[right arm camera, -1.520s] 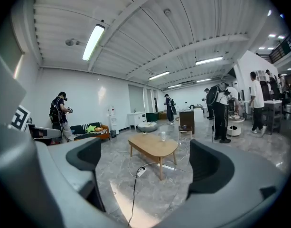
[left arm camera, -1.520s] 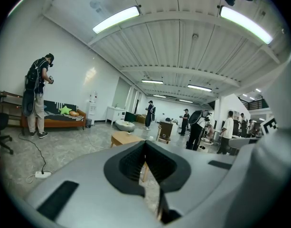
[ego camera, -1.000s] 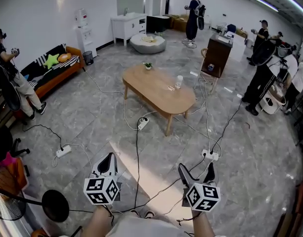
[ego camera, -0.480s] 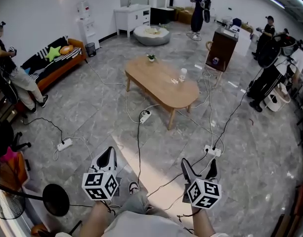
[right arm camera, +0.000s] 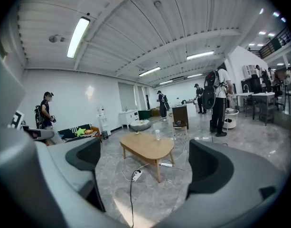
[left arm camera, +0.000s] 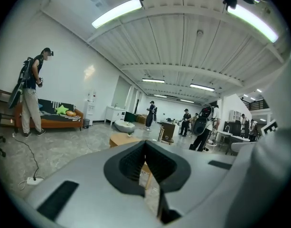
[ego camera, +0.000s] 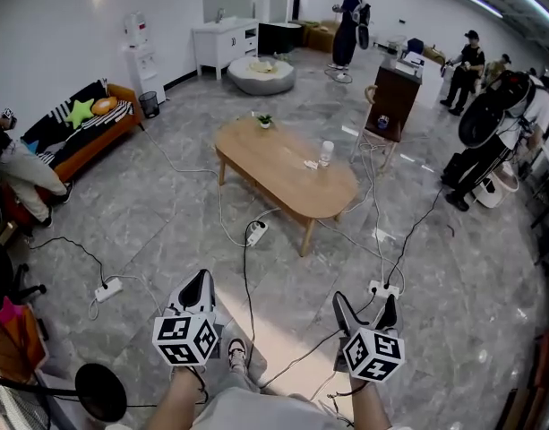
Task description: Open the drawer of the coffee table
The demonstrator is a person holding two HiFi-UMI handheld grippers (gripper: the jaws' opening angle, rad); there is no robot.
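at the bottom of the head view, the person's forearms hold two grippers low over a grey marbled floor (ego camera: pixel 167 213). the left gripper (ego camera: pixel 196 287) has its jaws pressed together with nothing between them. the right gripper (ego camera: pixel 364 306) has its jaws spread wide and holds nothing; only floor and the distant table show through the gap. a shoe (ego camera: pixel 235 355) shows between the two arms.

a black cable (ego camera: pixel 248 285) runs from beside the shoe up to a white power strip (ego camera: pixel 254 233) lying just in front of the table. a second power strip (ego camera: pixel 382 287) lies near the right gripper, and a third (ego camera: pixel 107 288) lies off to the left.

the coffee table (ego camera: pixel 287 173), an oval of light wood on slim legs, stands in the middle of the room, well apart from both grippers. a small potted plant (ego camera: pixel 265 120) sits at its far end and a clear cup (ego camera: pixel 326 150) near its right edge.

beyond it, an orange sofa (ego camera: pixel 86 133) stands along the left wall, a round grey pouf (ego camera: pixel 260 76) lies before a white cabinet (ego camera: pixel 222 45), and a dark wooden cabinet (ego camera: pixel 395 97) stands to the right. several people stand at the room's edges.
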